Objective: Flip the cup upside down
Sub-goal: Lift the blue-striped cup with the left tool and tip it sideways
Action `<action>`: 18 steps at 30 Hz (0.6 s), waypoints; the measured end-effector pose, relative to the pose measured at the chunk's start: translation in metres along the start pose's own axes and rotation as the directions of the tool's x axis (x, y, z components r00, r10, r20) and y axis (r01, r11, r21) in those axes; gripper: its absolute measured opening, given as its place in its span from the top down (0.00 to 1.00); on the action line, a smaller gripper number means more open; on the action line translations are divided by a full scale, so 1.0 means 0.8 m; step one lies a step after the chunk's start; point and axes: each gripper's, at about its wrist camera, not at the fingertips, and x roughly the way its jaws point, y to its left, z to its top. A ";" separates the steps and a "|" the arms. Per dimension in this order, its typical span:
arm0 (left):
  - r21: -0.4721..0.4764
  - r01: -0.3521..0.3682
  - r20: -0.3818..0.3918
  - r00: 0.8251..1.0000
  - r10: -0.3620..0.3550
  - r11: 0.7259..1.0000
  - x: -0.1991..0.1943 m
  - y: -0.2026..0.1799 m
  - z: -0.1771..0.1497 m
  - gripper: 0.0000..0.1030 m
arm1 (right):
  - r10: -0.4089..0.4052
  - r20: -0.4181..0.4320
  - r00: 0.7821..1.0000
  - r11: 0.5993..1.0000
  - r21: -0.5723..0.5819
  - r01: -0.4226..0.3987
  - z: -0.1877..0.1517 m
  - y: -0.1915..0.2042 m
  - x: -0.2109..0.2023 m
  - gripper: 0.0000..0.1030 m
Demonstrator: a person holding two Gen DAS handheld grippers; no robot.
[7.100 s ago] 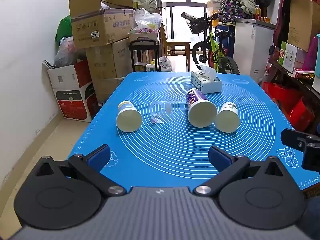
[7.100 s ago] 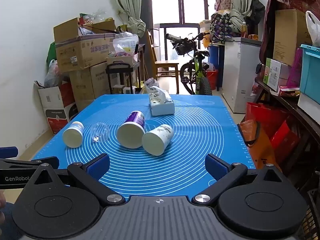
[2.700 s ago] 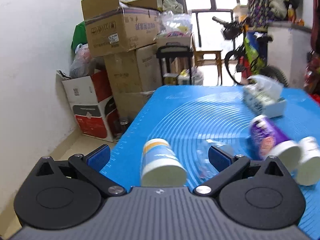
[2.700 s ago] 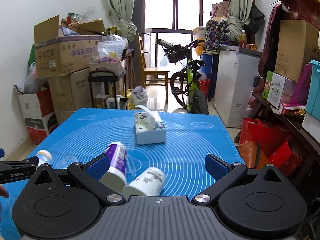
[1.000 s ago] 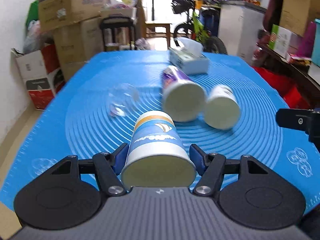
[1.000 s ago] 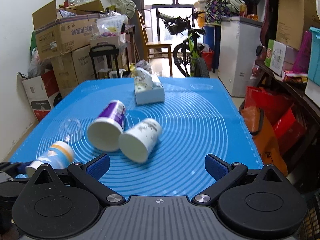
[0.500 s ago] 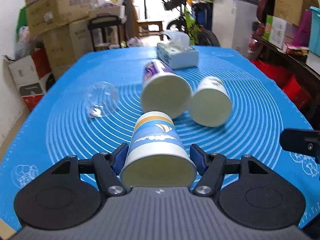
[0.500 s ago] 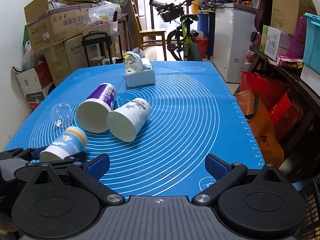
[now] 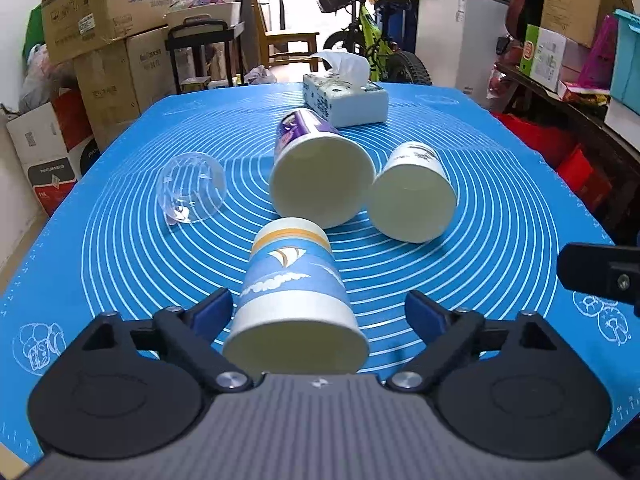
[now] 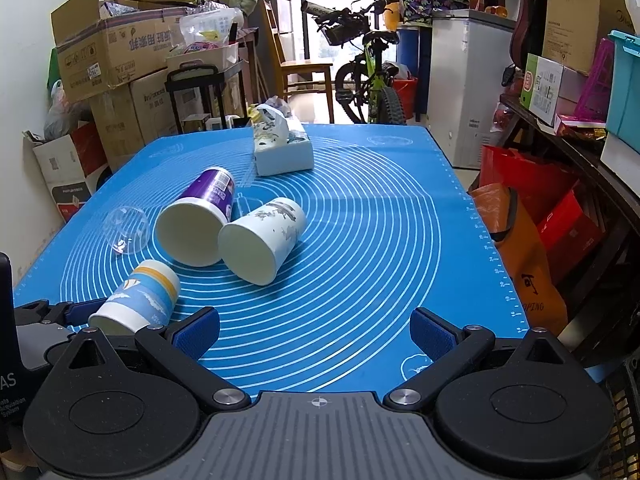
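Note:
A blue-and-white paper cup with a sailboat print lies between the jaws of my left gripper, its mouth toward the camera. The jaws stand open; the left pad is beside the cup and the right pad is well clear of it. In the right wrist view the cup lies tilted on the blue mat at the lower left, in the left gripper. My right gripper is open and empty near the mat's front edge.
A purple cup, a white printed cup and a clear plastic cup lie on their sides mid-mat. A tissue box stands at the back. Boxes, a bicycle and shelves surround the table.
My left gripper's jaws have opened off the sailboat cup, which now lies loose between them. The right gripper has barely moved.

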 end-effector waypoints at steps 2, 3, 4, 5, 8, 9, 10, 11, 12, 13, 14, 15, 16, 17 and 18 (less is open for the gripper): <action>-0.008 -0.005 0.002 1.000 0.005 1.000 -0.002 0.001 0.000 0.09 | -0.001 0.001 1.000 1.000 0.000 0.001 0.000 0.000 -0.001 0.02; -0.013 -0.004 0.001 1.000 0.004 1.000 -0.002 0.002 0.000 0.09 | -0.001 0.001 1.000 1.000 0.000 0.001 -0.001 0.000 -0.002 0.02; -0.019 -0.005 -0.001 1.000 0.005 1.000 -0.003 0.003 0.001 0.09 | -0.002 0.001 1.000 1.000 -0.001 0.002 -0.001 0.000 -0.002 0.02; -0.025 -0.005 -0.002 1.000 0.005 1.000 -0.004 0.004 0.002 0.09 | -0.001 0.001 1.000 1.000 -0.001 0.001 -0.001 0.000 -0.001 0.02; -0.041 -0.004 -0.002 1.000 0.004 0.999 -0.006 0.008 0.004 0.09 | -0.002 0.002 1.000 1.000 0.000 0.002 0.000 0.001 -0.004 0.02; -0.042 -0.007 0.004 1.000 0.007 0.999 -0.008 0.009 0.004 0.09 | -0.002 0.003 1.000 1.000 0.000 0.002 0.001 0.002 -0.005 0.02; -0.040 -0.011 0.009 1.000 0.011 0.999 -0.010 0.010 0.004 0.09 | -0.002 0.003 1.000 1.000 -0.001 0.002 0.001 0.002 -0.006 0.02; -0.038 -0.015 0.014 1.000 0.016 0.999 -0.011 0.010 0.004 0.09 | -0.002 0.004 1.000 1.000 -0.001 0.002 0.001 0.002 -0.007 0.02; -0.037 -0.018 0.016 1.000 0.018 0.999 -0.012 0.011 0.005 0.09 | -0.001 0.004 1.000 1.000 -0.002 0.001 0.001 0.002 -0.008 0.02; -0.039 -0.019 0.018 1.000 0.019 0.999 -0.013 0.012 0.005 0.09 | -0.001 0.004 1.000 1.000 -0.003 0.001 0.001 0.002 -0.009 0.02; -0.044 -0.018 0.019 1.000 0.019 0.999 -0.015 0.013 0.006 0.09 | -0.001 0.004 1.000 1.000 -0.003 0.001 0.002 0.002 -0.010 0.02; -0.052 -0.016 0.022 1.000 0.017 0.999 -0.017 0.015 0.007 0.09 | -0.001 0.004 1.000 1.000 -0.003 0.001 0.002 0.002 -0.009 0.02; -0.060 -0.013 0.025 1.000 0.015 0.998 -0.019 0.017 0.007 0.09 | 0.000 0.005 1.000 1.000 -0.004 0.000 0.002 0.003 -0.010 0.02; -0.066 -0.010 0.030 0.999 0.012 0.998 -0.023 0.020 0.008 0.09 | 0.001 0.007 1.000 1.000 -0.005 -0.001 0.003 0.003 -0.011 0.02; -0.071 -0.010 0.038 0.999 0.013 0.997 -0.027 0.022 0.009 0.09 | 0.002 0.008 1.000 1.000 -0.006 -0.002 0.004 0.004 -0.012 0.02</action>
